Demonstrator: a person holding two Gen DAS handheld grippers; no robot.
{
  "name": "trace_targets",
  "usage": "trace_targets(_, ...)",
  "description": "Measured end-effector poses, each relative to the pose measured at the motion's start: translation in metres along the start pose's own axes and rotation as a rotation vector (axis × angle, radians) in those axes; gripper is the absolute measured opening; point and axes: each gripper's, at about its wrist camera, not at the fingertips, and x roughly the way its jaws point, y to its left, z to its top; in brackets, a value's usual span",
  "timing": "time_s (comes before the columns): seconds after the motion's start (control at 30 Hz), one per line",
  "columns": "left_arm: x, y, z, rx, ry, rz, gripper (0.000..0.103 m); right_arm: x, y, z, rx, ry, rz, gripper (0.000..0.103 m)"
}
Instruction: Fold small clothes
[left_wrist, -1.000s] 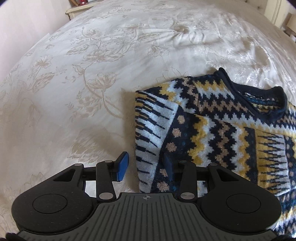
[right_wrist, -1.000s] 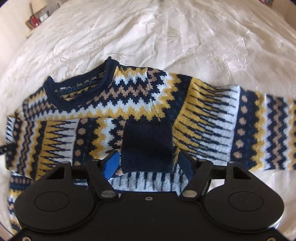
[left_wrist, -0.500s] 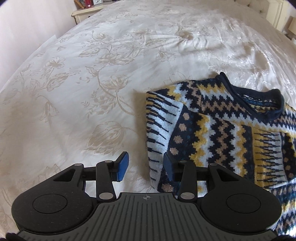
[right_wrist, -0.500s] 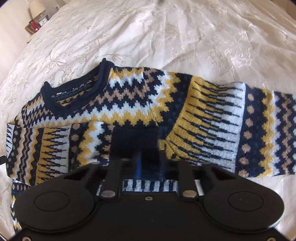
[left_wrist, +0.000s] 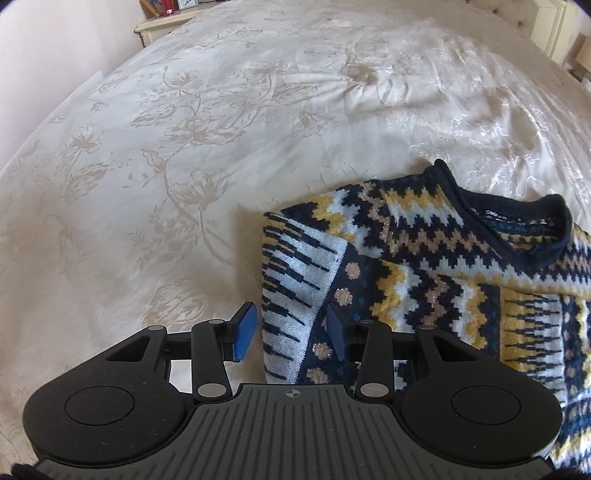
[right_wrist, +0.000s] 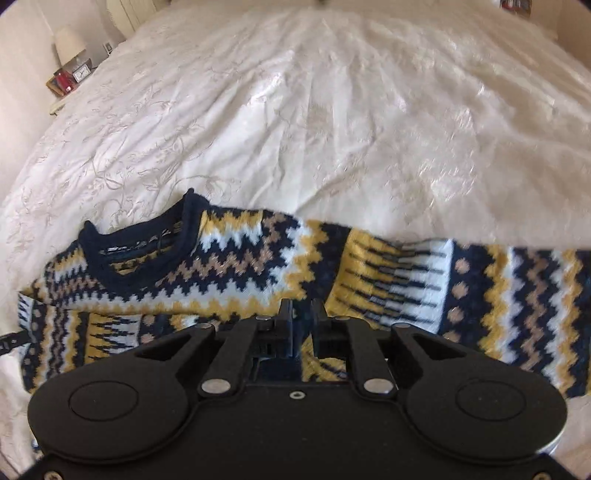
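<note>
- My right gripper (right_wrist: 302, 317) sits nearest to me, its fingers drawn almost together over the knit at the lower middle of the sweater (right_wrist: 258, 273). I judge that it has pinched a fold of the fabric, though the pads themselves are hidden by the linkage.
- My left gripper (left_wrist: 291, 332) is wide apart, holding nothing. Its blue pads (left_wrist: 244, 331) straddle the folded left edge of the sweater, one over bare bedspread (left_wrist: 147, 184), the other over the knit.
- The sweater lies flat on the near part of the bed, chest up, collar (right_wrist: 140, 254) pointing toward the far edge. Its left sleeve (left_wrist: 295, 280) looks already folded in across the body; the right sleeve (right_wrist: 498, 295) stretches out toward the bed's right edge.
- To do this step well, I would close the left pads on both layers at that folded edge, low and level with the right hand's hold, so the two grips match.
- Then lift both just enough to clear the cover and carry the hem toward the collar in one even sweep; uneven height would skew the fold.
- The knit is thick and soft, so it may sag between grips; I would keep light tension across it.
- Beyond the collar the bedspread is rumpled but bare, leaving room to lay the fold down.
</note>
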Motion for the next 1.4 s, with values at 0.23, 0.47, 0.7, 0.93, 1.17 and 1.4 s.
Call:
trace_targets(0.23, 0.003, 0.006, -0.005, -0.003, 0.022, 0.009, 0.04, 0.008, -0.002, -0.029, -0.003, 0.059, 0.073, 0.076)
trace_targets(0.47, 0.002, 0.007, -0.005, -0.003, 0.018, 0.012, 0.04, 0.022, 0.004, -0.03, -0.028, 0.096, 0.061, 0.017)
trace_targets(0.7, 0.001, 0.001, 0.0, 0.007, -0.007, 0.004, 0.04, -0.028, 0.029, -0.012, -0.2, -0.082, 0.022, 0.008)
trace_targets(0.93, 0.026, 0.002, 0.0, -0.007, 0.024, 0.052, 0.046, 0.019, 0.0, -0.006, -0.111, 0.029, -0.064, 0.01)
trace_targets(1.17, 0.031, 0.027, 0.001, -0.154, 0.051, 0.005, 0.056, 0.031, -0.01, -0.019, -0.076, 0.064, -0.104, 0.045)
trace_targets(1.4, -0.02, 0.025, -0.013, -0.143, -0.049, -0.018, 0.056, -0.012, -0.031, -0.028, 0.021, -0.006, -0.075, 0.077)
